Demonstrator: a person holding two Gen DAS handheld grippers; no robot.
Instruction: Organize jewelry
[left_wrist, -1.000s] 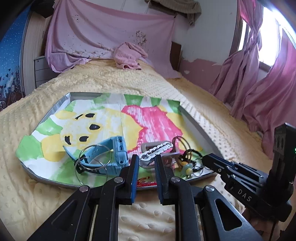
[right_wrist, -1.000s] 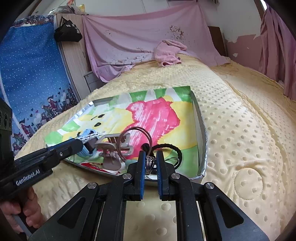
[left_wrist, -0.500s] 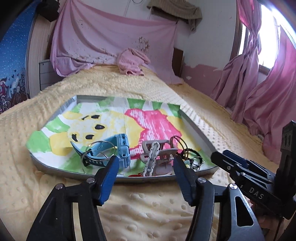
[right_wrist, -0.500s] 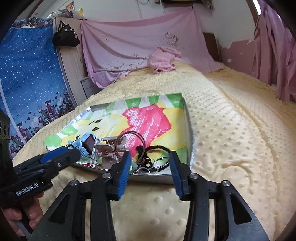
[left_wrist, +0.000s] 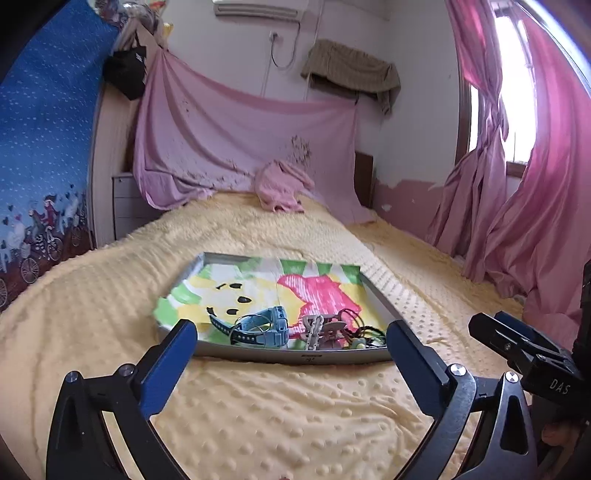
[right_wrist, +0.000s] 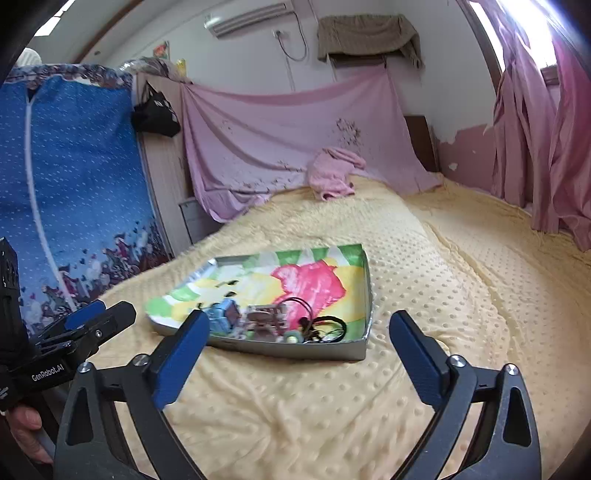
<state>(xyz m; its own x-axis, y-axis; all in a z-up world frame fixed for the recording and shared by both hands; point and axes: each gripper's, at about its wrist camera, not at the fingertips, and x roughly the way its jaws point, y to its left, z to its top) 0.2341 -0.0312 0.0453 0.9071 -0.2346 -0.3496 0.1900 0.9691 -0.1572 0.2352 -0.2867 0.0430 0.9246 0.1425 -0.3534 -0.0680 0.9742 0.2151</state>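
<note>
Now both grippers are standing well back from the tray (left_wrist: 291, 357), where a second ago they were reaching over its near rim. The left gripper (left_wrist: 288, 341) is hanging with its blue pads spread wide and nothing between them; a second ago its jaws were nearly together over the jewelry. The right gripper (right_wrist: 299, 332) is likewise gaping wide and holding nothing, whereas earlier it was pinched close at the ring pile.

The tray is sitting on the yellow dotted blanket (left_wrist: 280, 413), and it is looking smaller and farther off than before. The jewelry is lying clustered along the tray's near edge, on the cartoon-print lining (left_wrist: 258, 288). At the near left of the cluster the blue watch (left_wrist: 273, 323) is resting with thin wire bangles (left_wrist: 251, 325) looped about it. Just right of it the white chain bracelet (left_wrist: 314, 330) is draped over a pinkish piece, perhaps a hair clip, though the view is too blurred to say. At the near right the dark hair ties and rings (left_wrist: 364, 330) are lying tangled together.

In the right wrist view the same cluster is showing by the tray's near wall, with the watch (right_wrist: 223, 314) at the left and the black loops (right_wrist: 328, 326) at the right.
</note>
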